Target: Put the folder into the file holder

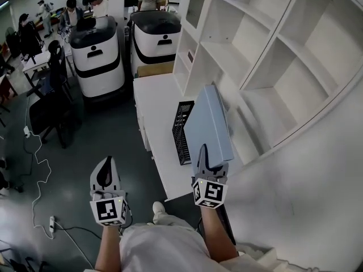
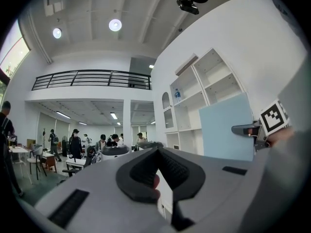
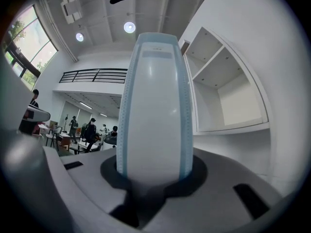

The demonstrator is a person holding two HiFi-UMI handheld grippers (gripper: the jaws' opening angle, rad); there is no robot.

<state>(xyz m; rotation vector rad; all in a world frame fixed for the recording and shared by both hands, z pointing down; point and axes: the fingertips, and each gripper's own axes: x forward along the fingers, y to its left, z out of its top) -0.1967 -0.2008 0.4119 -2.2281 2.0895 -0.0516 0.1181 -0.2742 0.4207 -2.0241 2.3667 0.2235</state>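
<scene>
A light blue folder [image 1: 207,122] stands upright on edge, with my right gripper [image 1: 210,162] shut on its near end. It hangs just right of a black mesh file holder [image 1: 182,132] that stands on a white table [image 1: 154,111]. In the right gripper view the folder [image 3: 154,106] rises straight up from between the jaws of that gripper [image 3: 154,174]. My left gripper [image 1: 106,169] is held over the floor, left of the table, shut and holding nothing. In the left gripper view its tips [image 2: 156,152] meet, and the folder [image 2: 225,128] shows at the right.
White open shelving [image 1: 266,55] rises along the table's right side. Two white-and-black machines [image 1: 98,55] stand beyond the table's far end. A dark chair [image 1: 52,98] and floor cables [image 1: 37,158] lie to the left. Several people stand at the back of the room.
</scene>
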